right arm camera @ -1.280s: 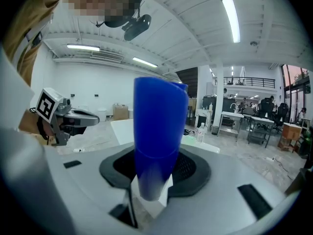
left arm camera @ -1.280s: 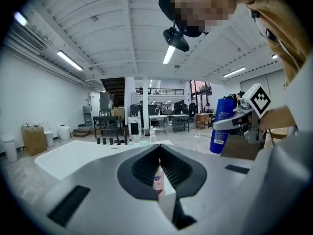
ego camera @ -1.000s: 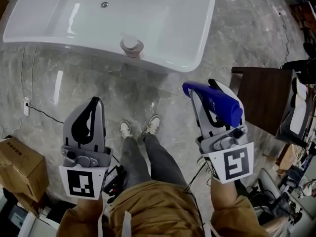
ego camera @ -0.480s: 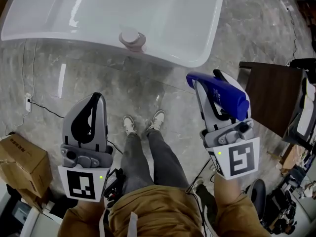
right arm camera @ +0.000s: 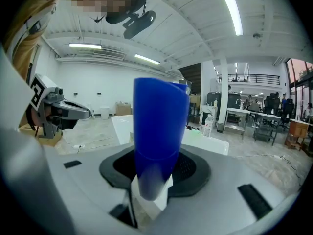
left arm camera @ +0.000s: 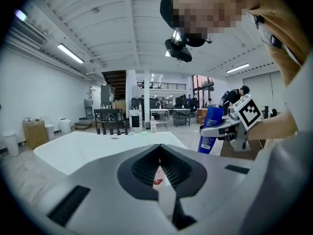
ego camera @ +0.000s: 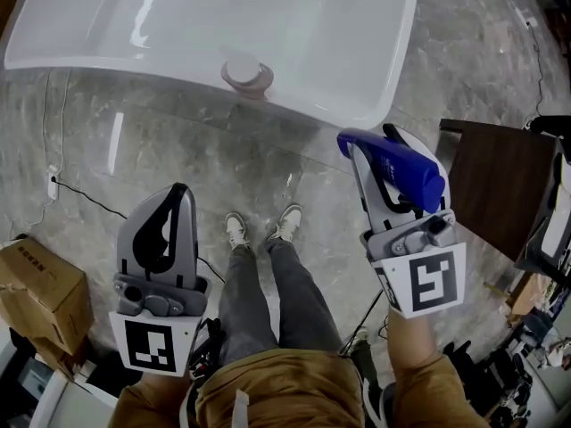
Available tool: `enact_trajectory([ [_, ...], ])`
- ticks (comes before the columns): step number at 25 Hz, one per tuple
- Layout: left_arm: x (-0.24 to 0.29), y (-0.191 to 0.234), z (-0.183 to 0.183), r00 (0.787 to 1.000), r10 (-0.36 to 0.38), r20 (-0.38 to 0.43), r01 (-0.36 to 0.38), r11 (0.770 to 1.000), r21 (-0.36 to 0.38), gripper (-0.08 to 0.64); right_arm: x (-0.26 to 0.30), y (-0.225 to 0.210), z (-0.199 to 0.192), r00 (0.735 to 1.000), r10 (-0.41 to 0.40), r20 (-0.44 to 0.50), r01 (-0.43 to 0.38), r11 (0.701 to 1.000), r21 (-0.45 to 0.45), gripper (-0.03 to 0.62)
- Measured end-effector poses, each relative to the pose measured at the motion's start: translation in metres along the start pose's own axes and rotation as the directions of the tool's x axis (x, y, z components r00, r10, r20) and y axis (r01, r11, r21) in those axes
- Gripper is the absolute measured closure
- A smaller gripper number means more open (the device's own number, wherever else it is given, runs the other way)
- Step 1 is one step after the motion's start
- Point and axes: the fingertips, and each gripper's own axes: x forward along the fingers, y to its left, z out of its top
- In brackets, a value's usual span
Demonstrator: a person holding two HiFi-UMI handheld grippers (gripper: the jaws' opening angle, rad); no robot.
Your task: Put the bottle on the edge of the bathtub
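The right gripper (ego camera: 376, 150) is clamping a blue bottle (ego camera: 403, 178) between its jaws; in the right gripper view the pads are pressing on both sides of the bottle (right arm camera: 159, 131), which is rising roughly upright out of the grip. The left gripper view is showing the same bottle (left arm camera: 211, 129) from the side, with a pale label near its lower end, and the right gripper (left arm camera: 219, 130) is gripping it around the middle.

The bottle is hanging in the air over the grey marble floor (ego camera: 178, 150), near the right-hand corner of the white bathtub (ego camera: 312, 43) but not touching it. A round pinkish object (ego camera: 246, 74) is sitting on the tub's near edge; what it is I cannot tell.

The left gripper (ego camera: 176, 194) is hovering over the floor to the left of the person's legs, well apart from the tub, with its jaws lying together and nothing between them – the left gripper view is showing the two pads meeting along one line, with the tub (left arm camera: 98, 146) beyond them.

The person's shoes (ego camera: 236, 232) are standing on the floor between the two grippers. A cardboard box (ego camera: 40, 297) is lying at the far left, and a dark wooden table (ego camera: 500, 185) is standing to the right of the bottle
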Motion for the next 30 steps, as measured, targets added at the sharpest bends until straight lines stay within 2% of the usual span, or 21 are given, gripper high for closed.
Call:
enact_trajectory([
  [30,0.016,0.011,-0.035,0.998,0.005,-0.055,-0.006,1.0,-0.021,0.554,0.083,-0.002,-0.068,0.999,-0.001,-0.035,0.001,1.0,-0.024,0.436],
])
